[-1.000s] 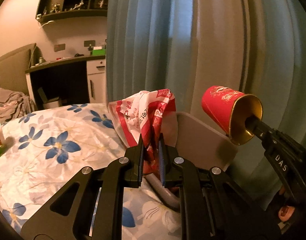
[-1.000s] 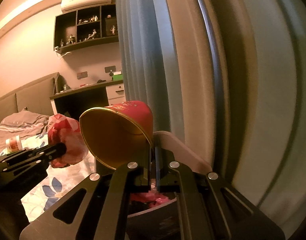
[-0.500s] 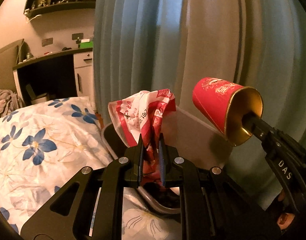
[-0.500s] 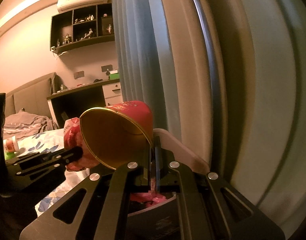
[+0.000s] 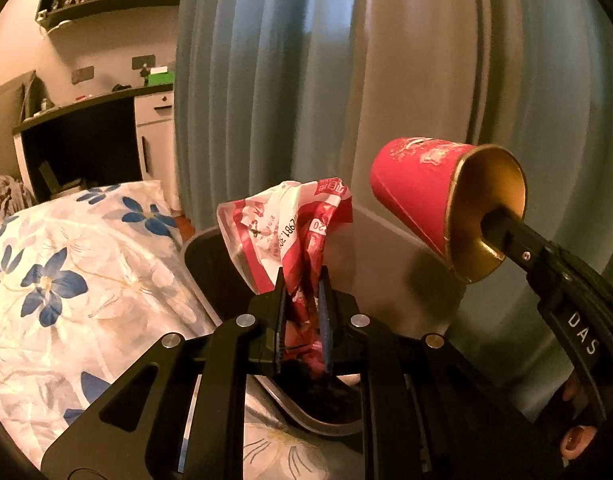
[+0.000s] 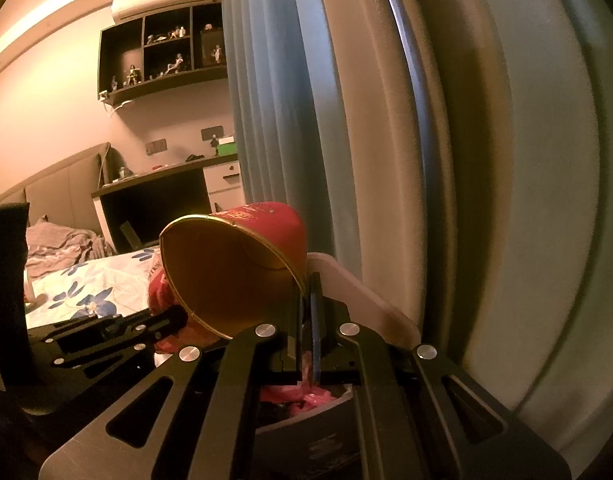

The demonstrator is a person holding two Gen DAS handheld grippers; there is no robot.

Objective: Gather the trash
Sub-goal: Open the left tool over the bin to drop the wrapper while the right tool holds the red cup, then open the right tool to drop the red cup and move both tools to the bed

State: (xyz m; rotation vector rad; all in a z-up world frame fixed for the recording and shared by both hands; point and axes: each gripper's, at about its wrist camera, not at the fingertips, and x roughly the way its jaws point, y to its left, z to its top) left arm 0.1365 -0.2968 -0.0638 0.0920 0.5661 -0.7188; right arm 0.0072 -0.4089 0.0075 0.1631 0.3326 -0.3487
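Deposit step: left gripper (image 5: pixel 302 280) fingers are pinching a crumpled red-and-white plastic wrapper (image 5: pixel 286 224), right gripper (image 6: pixel 305 292) fingers are clamping a red gold-lined paper cup (image 6: pixel 234 268) by its rim, both hovering over the grey lidded bin (image 5: pixel 210 276) below the fingers, release likely coming next.

Blue-grey curtain (image 5: pixel 290 80), floral bedspread (image 5: pixel 66 272), dark desk (image 6: pixel 154 200), wall shelf (image 6: pixel 162 60).

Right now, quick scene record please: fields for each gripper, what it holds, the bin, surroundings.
left gripper: shut on crumpled red-and-white wrapper, held above the bin
right gripper: shut on rim of red paper cup, cup tipped on its side, gold inside showing
bin: dark, open, beside the bed, in front of the curtain; pink trash already inside
bed cover: white with blue flowers, left of the bin
curtain: blue-grey, behind the bin
status: neither item released yet
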